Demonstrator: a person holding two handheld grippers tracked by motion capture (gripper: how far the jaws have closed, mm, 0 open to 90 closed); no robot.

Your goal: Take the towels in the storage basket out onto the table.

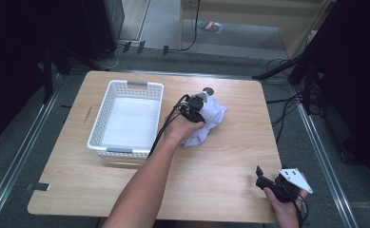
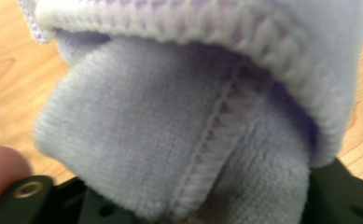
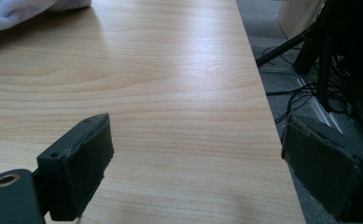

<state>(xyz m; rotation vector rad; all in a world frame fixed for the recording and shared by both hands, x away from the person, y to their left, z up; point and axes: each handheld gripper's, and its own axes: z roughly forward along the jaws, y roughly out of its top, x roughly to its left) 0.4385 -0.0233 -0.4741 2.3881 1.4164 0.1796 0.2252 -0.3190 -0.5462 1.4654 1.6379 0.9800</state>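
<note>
A wooden table [image 1: 125, 185] is seen from above, with grey floor around it. A white basket [image 1: 107, 102] with perforated walls is set on the left half of the table, its long side running away from the person. A white cloth [image 1: 210, 124] with a stitched hem is bunched in a loose heap on the table, just to the right of the basket and near the table's middle.

The left gripper [image 1: 195, 110] is held down onto the top of the cloth. In the left gripper view the cloth [image 2: 170, 130] is pressed right up against the camera and its folds lie between the jaws; whether the pads press on it cannot be told.

The right gripper [image 1: 268, 183] is held near the front right corner of the table, well apart from the cloth. Its jaws are set wide, with only bare tabletop between them.
</note>
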